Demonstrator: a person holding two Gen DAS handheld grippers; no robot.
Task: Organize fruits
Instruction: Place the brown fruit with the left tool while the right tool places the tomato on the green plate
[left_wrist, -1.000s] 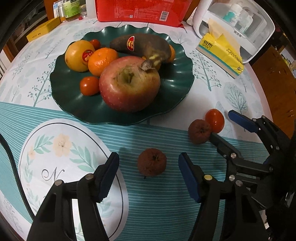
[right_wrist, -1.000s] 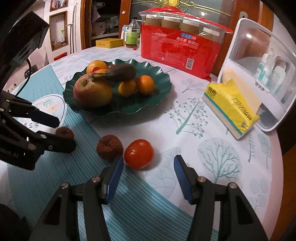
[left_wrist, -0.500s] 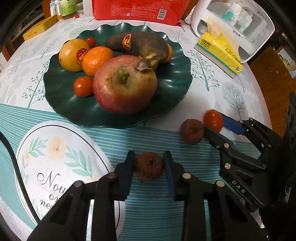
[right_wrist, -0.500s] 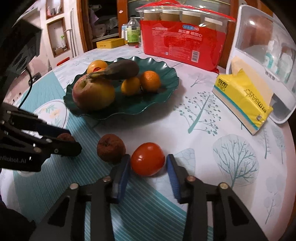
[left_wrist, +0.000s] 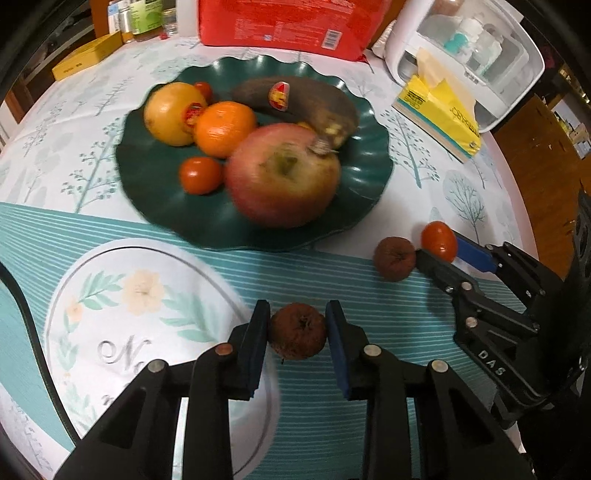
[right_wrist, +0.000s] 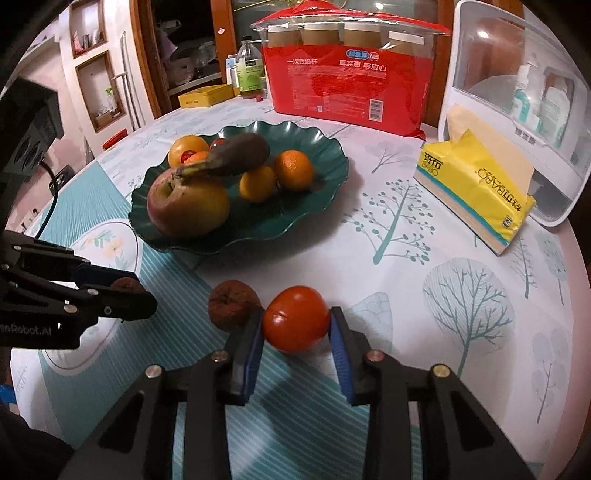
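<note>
My left gripper (left_wrist: 297, 325) is shut on a small wrinkled brown fruit (left_wrist: 298, 335), just above the striped cloth. My right gripper (right_wrist: 296, 326) is shut on a red tomato (right_wrist: 295, 318); the left wrist view shows that tomato (left_wrist: 438, 240) between its blue pads at the right. A second wrinkled brown fruit (right_wrist: 232, 305) lies on the cloth against the right gripper's left finger. Behind stands a dark green wavy plate (left_wrist: 147, 192) with a large apple (left_wrist: 282, 173), oranges, a dark banana (left_wrist: 306, 101) and small tomatoes.
A yellow tissue pack (right_wrist: 476, 188) and a white plastic box (right_wrist: 517, 103) stand at the right. A red package of cups (right_wrist: 347, 85) is behind the plate, with bottles and a yellow tin (right_wrist: 205, 95) at the back left. The table edge curves along the right.
Both grippers went from open around their fruits to shut on them. The left one has since lifted its brown fruit slightly and shifted; the right one has rolled a little with the tomato.
</note>
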